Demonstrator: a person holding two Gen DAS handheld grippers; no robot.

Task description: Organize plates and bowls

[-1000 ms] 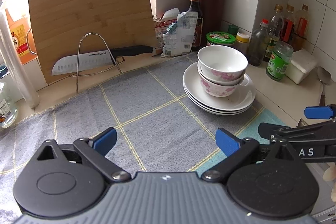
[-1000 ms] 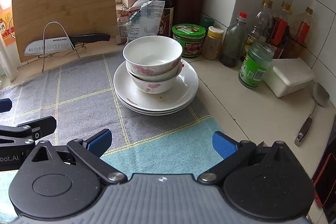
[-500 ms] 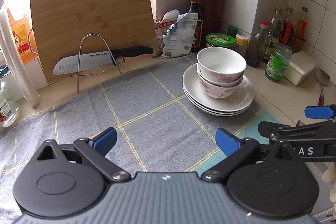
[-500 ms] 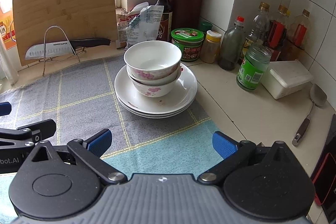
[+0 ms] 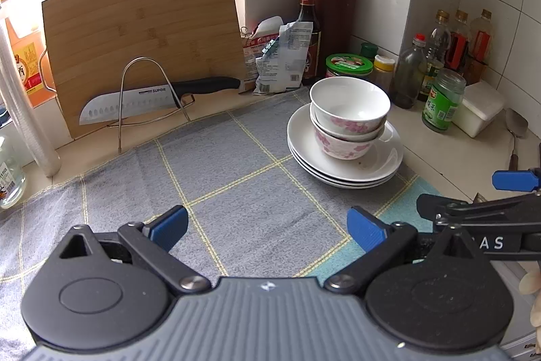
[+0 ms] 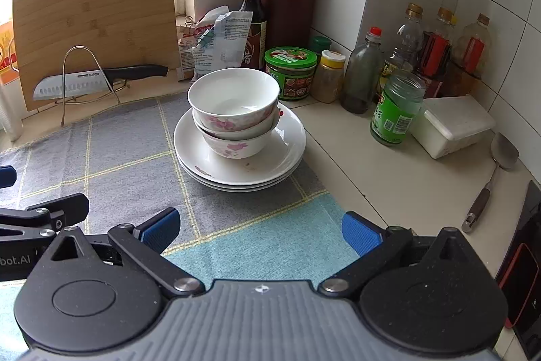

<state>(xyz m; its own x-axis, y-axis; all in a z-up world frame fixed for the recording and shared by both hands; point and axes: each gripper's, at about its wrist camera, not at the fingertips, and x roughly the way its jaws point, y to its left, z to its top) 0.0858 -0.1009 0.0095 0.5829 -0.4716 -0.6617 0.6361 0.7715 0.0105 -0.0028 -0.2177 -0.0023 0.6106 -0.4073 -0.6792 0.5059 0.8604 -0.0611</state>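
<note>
Two white bowls with pink flowers (image 5: 350, 112) (image 6: 233, 109) are nested on a stack of white plates (image 5: 382, 163) (image 6: 287, 151), which stands on a grey checked cloth (image 5: 236, 164) (image 6: 118, 151). My left gripper (image 5: 267, 227) is open and empty, low over the cloth, well in front and left of the stack. My right gripper (image 6: 258, 230) is open and empty, in front of the stack over the cloth's blue part. Each gripper shows at the edge of the other's view.
A bamboo cutting board (image 5: 142, 36) and a knife (image 5: 152, 95) on a wire rack stand at the back left. Bottles, jars (image 6: 395, 107) and a knife block (image 6: 287, 12) line the back and right wall. A white box (image 6: 453, 124) and a spatula (image 6: 490, 178) lie on the right counter.
Both grippers have drawn back a little from the stack, which looks slightly smaller and lower in both views. The bowls and plates have not moved.
</note>
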